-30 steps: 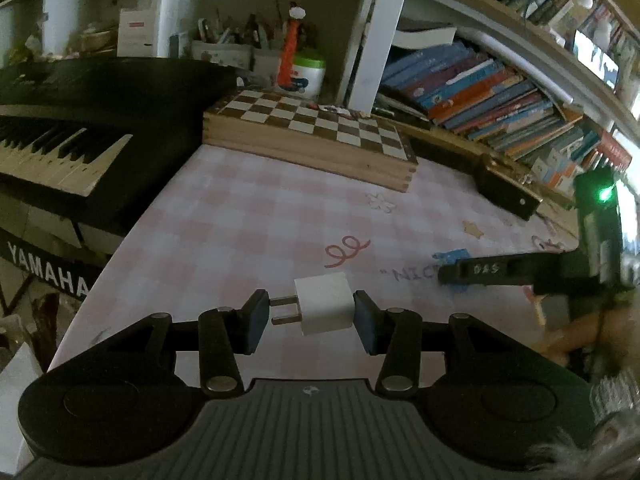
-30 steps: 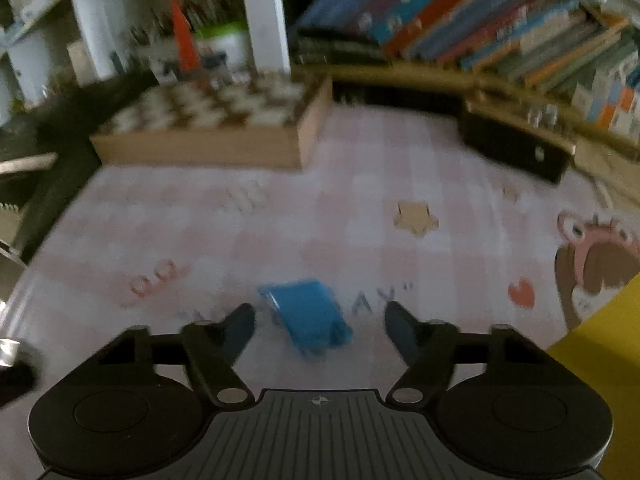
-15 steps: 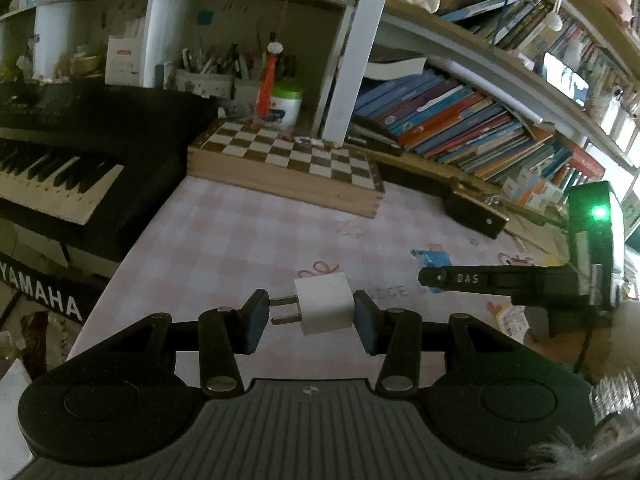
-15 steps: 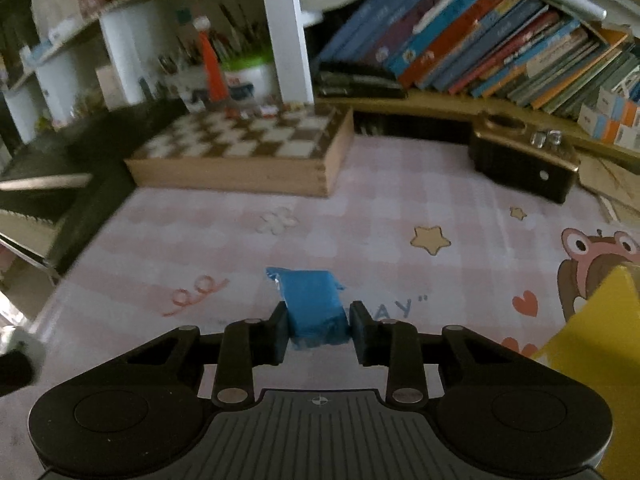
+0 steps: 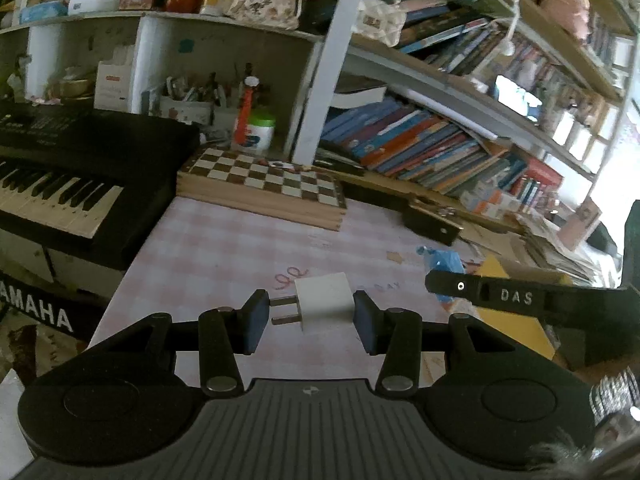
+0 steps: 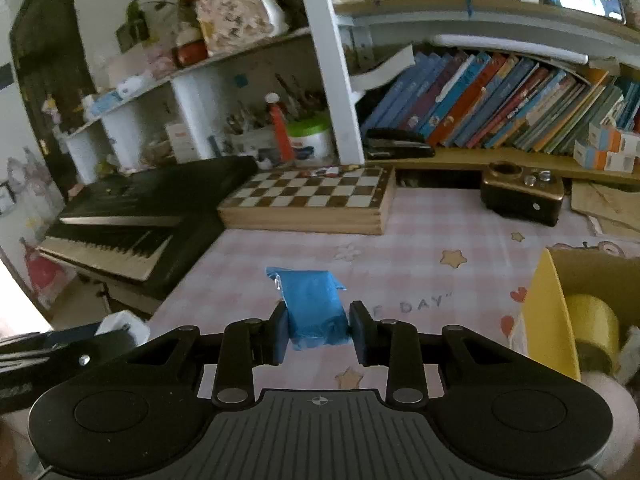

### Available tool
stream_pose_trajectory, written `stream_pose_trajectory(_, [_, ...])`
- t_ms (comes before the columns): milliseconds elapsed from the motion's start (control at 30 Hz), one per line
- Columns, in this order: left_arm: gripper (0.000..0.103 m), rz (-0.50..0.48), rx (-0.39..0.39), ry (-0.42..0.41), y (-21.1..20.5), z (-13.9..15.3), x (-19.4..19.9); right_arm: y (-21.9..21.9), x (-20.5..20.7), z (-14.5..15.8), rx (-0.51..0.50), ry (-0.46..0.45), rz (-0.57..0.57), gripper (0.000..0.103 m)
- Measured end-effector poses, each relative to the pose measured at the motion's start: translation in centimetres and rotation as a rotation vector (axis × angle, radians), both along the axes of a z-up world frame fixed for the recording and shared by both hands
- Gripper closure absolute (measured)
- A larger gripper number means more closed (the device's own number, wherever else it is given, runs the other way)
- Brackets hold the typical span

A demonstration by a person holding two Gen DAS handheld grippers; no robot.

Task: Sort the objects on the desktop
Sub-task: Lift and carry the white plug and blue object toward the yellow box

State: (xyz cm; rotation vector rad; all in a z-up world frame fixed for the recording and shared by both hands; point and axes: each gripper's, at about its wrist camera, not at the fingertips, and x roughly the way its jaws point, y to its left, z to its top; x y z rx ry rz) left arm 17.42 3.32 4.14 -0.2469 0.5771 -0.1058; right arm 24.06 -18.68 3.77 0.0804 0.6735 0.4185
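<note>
Two grippers, each loaded above the checked tablecloth (image 5: pixel 224 248): left gripper (image 5: pixel 306 316) clamps a white plug adapter (image 5: pixel 326 300); right gripper (image 6: pixel 318 332) pinches a blue packet (image 6: pixel 314 304), near a yellow box (image 6: pixel 546 312).

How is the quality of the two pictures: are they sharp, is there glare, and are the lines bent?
Left wrist view: sharp on the white charger, glare washes out the far right edge, shelves curve from the fisheye. Right wrist view: sharp on the blue packet, slight blur on the upper shelves, a burnt-out white patch at the left edge, the bookshelf bows strongly.
</note>
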Motion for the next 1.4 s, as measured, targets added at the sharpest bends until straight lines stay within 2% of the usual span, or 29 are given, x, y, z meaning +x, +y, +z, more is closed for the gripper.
stream_pose_trajectory(200, [0.060,-0.055,-0.001,-0.012,0.0,0.3,-2.7,-0.4,-4.6,0.0,-0.007,0.020,-0.027,0.072])
stream_pose_trajectory(767, [0.060,-0.162,-0.028,0.042,1.5,-1.3,-11.3,1.9,-14.7,-1.2,-0.035,0.079,-0.055,0.072])
stream_pose_trajectory(1167, [0.060,-0.251,-0.021,0.057,1.2,-1.8,-15.9,2.0,-20.5,-2.0,-0.028,0.115,-0.114,0.072])
stream_pose_trajectory(1400, [0.060,-0.300,-0.020,0.067,0.6,-2.1,-16.9,1.6,-22.8,-2.6,-0.029,0.139,-0.147,0.072])
